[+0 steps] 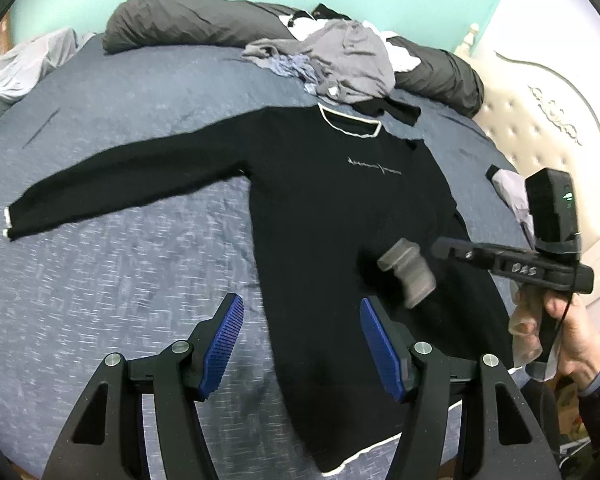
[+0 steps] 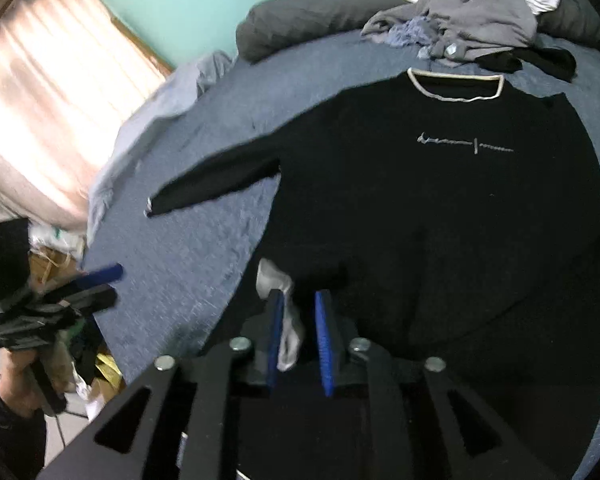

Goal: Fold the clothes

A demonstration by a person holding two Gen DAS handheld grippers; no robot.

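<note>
Black sweater (image 1: 340, 208) spread flat on bed (image 1: 120, 272) for folding; left gripper (image 1: 300, 344) spread, empty; right gripper (image 2: 298, 336) loosening around pale cuff (image 2: 288, 320).

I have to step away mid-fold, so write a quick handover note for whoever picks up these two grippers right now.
Left gripper: open, empty, over the black sweater's lower part.
Right gripper: open, with the pale sleeve cuff loose between its jaws, over the sweater's body.
The sweater lies face up on the bed.
Done: one sleeve lies across the body.
Left: the outstretched sleeve, the body folds, then the clothes pile beyond the collar.
</note>
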